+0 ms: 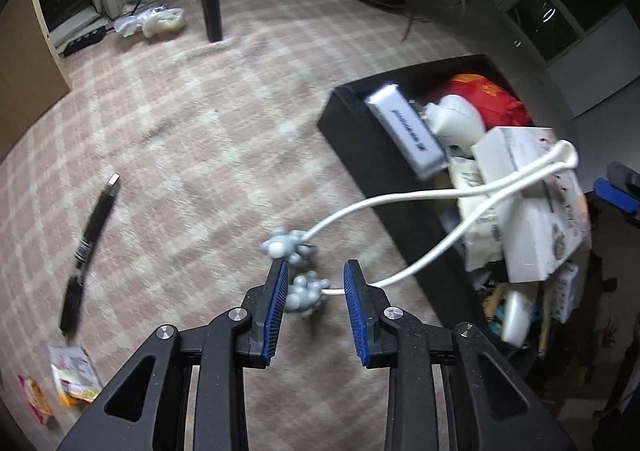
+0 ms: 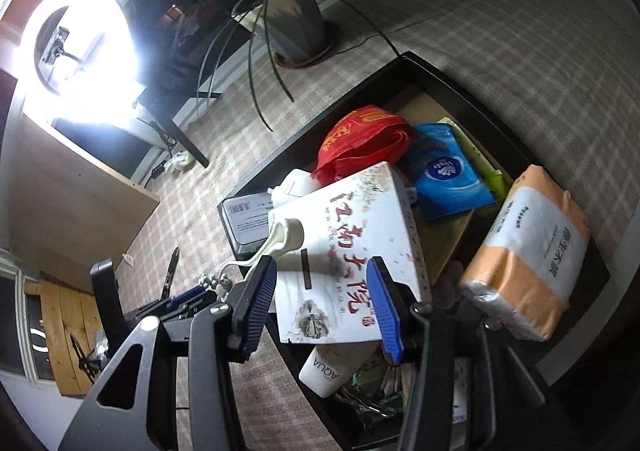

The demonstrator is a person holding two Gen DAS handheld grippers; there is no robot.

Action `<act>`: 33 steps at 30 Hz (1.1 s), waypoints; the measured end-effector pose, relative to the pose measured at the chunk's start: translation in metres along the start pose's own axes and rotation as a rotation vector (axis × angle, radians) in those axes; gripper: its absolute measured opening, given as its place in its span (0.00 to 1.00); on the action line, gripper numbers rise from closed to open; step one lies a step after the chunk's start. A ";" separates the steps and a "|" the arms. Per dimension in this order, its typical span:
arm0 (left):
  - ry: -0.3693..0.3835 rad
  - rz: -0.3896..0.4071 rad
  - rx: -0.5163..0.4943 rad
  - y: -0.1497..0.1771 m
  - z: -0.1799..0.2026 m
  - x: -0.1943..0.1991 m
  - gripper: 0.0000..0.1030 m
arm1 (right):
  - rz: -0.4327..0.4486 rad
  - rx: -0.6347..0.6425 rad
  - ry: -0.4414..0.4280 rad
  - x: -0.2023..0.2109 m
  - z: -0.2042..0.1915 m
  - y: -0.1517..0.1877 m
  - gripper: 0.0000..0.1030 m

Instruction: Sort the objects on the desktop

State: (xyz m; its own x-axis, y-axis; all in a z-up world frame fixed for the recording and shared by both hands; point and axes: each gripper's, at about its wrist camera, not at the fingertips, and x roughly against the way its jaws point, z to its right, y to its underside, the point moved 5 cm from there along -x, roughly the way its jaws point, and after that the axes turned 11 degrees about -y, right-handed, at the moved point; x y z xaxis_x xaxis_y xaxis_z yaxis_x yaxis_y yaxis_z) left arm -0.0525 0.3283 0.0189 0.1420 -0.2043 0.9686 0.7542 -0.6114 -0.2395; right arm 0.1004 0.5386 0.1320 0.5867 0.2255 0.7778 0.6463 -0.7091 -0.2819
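The left gripper (image 1: 316, 283), jaws apart around one grey knobbed end of the white springy-looking massager (image 1: 308, 293) (light, probably whippy), holds nothing yet; grip the knob.

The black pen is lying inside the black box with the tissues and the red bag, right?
Not quite. The pen is lying on the checked rug, outside the box, as the left wrist view shows. The tissues and the red bag are inside the box.
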 end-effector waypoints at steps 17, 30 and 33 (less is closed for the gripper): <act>-0.023 0.001 -0.160 -0.041 0.017 -0.021 0.37 | -0.177 -0.003 -0.143 -0.076 -0.052 0.039 0.43; 0.016 -0.039 -0.066 -0.027 -0.014 -0.026 0.42 | -0.224 -0.065 -0.130 -0.131 -0.055 0.037 0.36; 0.011 -0.063 -0.013 -0.021 -0.023 -0.029 0.42 | -0.226 -0.065 -0.121 -0.133 -0.055 0.035 0.35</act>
State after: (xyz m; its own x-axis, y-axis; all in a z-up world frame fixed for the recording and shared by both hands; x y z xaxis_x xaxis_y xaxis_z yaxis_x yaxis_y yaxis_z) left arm -0.0869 0.3296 -0.0057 0.0871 -0.1733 0.9810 0.7531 -0.6331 -0.1787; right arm 0.0180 0.4472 0.0497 0.4872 0.4587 0.7431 0.7371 -0.6723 -0.0683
